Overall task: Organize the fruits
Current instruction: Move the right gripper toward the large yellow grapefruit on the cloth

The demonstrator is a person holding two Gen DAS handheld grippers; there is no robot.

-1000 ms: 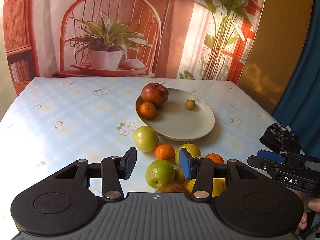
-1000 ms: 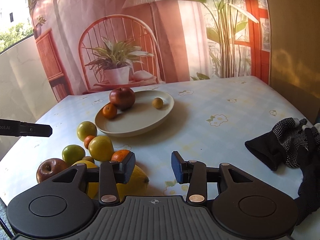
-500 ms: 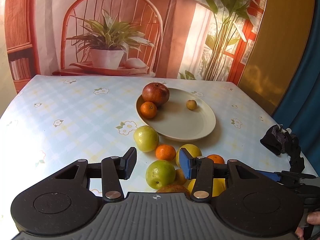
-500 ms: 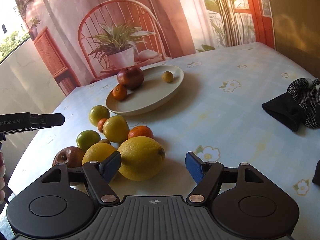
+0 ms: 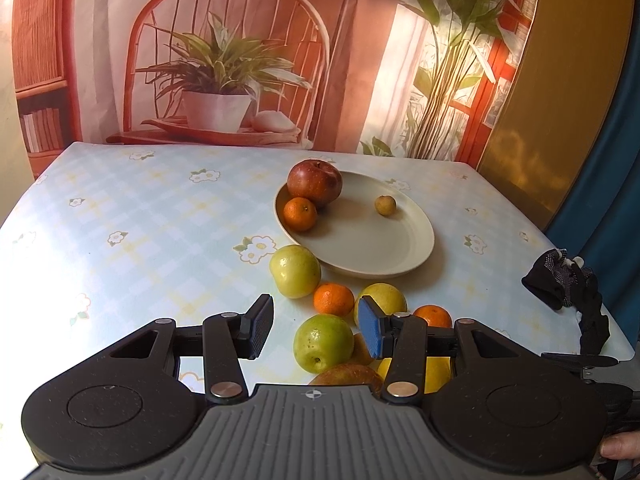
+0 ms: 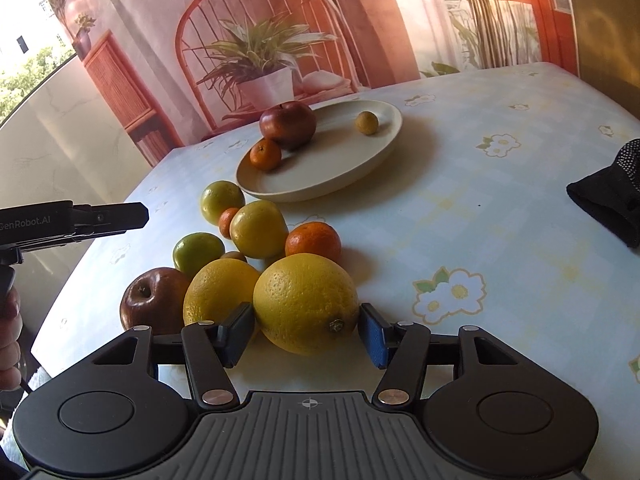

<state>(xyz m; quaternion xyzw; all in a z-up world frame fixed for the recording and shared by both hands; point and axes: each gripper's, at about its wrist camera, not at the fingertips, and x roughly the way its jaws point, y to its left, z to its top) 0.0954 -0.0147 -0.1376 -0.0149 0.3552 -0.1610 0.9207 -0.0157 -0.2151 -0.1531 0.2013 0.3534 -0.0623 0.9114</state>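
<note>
My right gripper (image 6: 306, 334) has been closing its jaws around the big yellow dimpled lemon (image 6: 306, 302), pads at its flanks, contact unclear. At twelve o'clock sits the cream oval plate (image 6: 340, 168). An off-centre squeeze could roll it away. My left gripper (image 5: 316, 330) hangs apart, empty.

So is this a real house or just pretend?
Probably a pretend home: the chair and potted plant are printed on a wrinkled backdrop. The table with its flowery cloth and the plate of fruit are real.
</note>
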